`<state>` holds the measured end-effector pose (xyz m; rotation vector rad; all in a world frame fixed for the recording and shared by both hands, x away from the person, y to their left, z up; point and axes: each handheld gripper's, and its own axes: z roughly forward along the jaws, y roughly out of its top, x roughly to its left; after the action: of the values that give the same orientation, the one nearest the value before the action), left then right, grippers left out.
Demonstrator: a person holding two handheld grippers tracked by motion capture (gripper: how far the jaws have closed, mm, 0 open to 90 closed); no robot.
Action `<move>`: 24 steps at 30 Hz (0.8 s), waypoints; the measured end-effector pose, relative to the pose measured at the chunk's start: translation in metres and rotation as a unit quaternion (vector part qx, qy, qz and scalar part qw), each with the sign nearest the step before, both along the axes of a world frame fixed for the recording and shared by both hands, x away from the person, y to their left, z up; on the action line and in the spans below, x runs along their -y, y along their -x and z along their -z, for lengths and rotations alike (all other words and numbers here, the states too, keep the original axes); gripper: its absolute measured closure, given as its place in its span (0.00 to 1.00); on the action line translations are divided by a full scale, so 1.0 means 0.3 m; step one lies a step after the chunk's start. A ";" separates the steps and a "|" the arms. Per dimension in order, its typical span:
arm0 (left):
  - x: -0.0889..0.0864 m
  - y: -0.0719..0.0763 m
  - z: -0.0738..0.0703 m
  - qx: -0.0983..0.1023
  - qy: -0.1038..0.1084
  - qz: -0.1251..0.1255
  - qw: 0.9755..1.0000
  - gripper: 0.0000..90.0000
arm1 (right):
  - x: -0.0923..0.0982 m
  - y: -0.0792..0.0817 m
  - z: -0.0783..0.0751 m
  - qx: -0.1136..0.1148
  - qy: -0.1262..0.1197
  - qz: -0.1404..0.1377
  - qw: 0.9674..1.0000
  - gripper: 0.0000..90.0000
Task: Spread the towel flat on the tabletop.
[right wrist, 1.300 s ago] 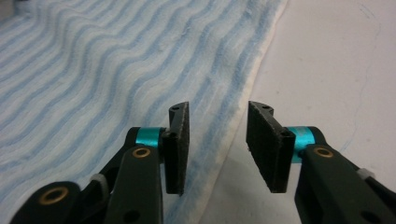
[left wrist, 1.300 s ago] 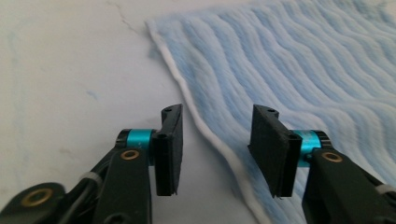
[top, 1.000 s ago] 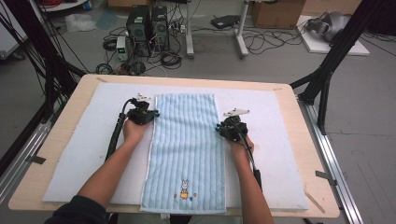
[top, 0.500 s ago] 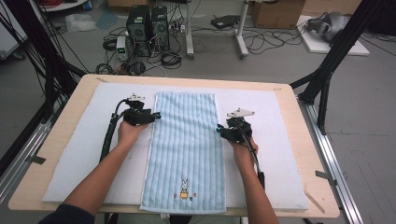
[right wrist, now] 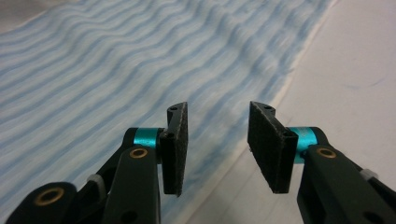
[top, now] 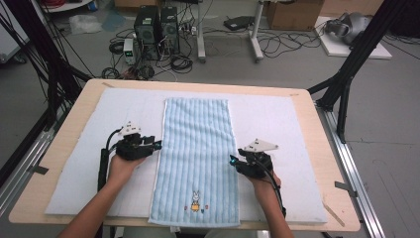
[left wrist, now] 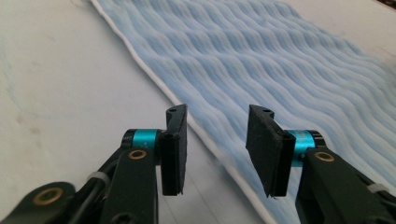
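The right tool [top: 233,160] hovered at the towel's [top: 197,148] right edge, jaws apart and gripping nothing, having just closed a little. Slightly farther off, the left tool [top: 157,145] hung at the towel's left edge, likewise released and empty, its jaws also having just narrowed. The towel lay flat, lengthwise down the middle of the white mat [top: 277,119] on the surface [top: 317,144].

Towel [top: 197,148]: pale blue, wavy ribbed stripes, small rabbit motif. Mat [top: 277,124]: white. Desk [top: 324,148]: light wood. Tool pads black, teal collars.
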<state>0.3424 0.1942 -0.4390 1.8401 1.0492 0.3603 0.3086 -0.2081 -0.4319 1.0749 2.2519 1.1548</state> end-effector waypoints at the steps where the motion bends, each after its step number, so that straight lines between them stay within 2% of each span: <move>1: 0.000 0.023 0.007 0.000 0.005 0.001 1.000 0.67 | 0.000 0.012 0.004 -0.003 -0.003 -0.005 1.000 0.65; 4: 0.006 0.073 0.028 -0.005 0.011 0.011 1.000 0.69 | -0.004 0.033 0.015 -0.011 -0.005 -0.014 1.000 0.66; 7: 0.022 0.098 0.038 -0.018 0.011 0.033 0.999 0.69 | -0.014 0.044 0.027 -0.018 -0.008 -0.024 1.000 0.67; 9: 0.041 0.109 0.040 -0.026 0.001 0.049 0.998 0.69 | -0.027 0.047 0.033 -0.024 -0.007 -0.035 0.999 0.69; 11: 0.057 0.117 0.040 -0.023 -0.021 0.063 0.998 0.69 | -0.044 0.051 0.038 -0.031 -0.003 -0.050 0.998 0.70; 13: 0.069 0.120 0.041 -0.026 -0.036 0.068 0.997 0.70 | -0.061 0.050 0.047 -0.037 0.010 -0.066 0.997 0.74; 14: 0.075 0.122 0.042 -0.023 -0.044 0.067 0.997 0.76 | -0.069 0.049 0.054 -0.043 0.018 -0.071 0.996 0.76; 15: 0.080 0.125 0.041 -0.023 -0.049 0.067 0.996 0.83 | -0.072 0.049 0.058 -0.040 0.020 -0.074 0.996 0.78; 16: 0.080 0.126 0.041 -0.021 -0.056 0.071 0.996 0.95 | -0.072 0.048 0.058 -0.043 0.017 -0.075 0.996 0.79; 20: 0.063 0.135 0.036 -0.033 -0.054 0.074 0.995 0.98 | -0.071 0.050 0.057 -0.049 0.013 -0.084 0.995 0.88; 24: 0.042 0.153 0.032 -0.035 -0.062 0.076 0.995 0.99 | -0.073 0.055 0.053 -0.065 0.007 -0.098 0.993 0.89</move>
<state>0.2965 0.1815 -0.4485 2.0418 0.9450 0.2779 0.2922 -0.1861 -0.4476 0.9653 2.5102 1.1718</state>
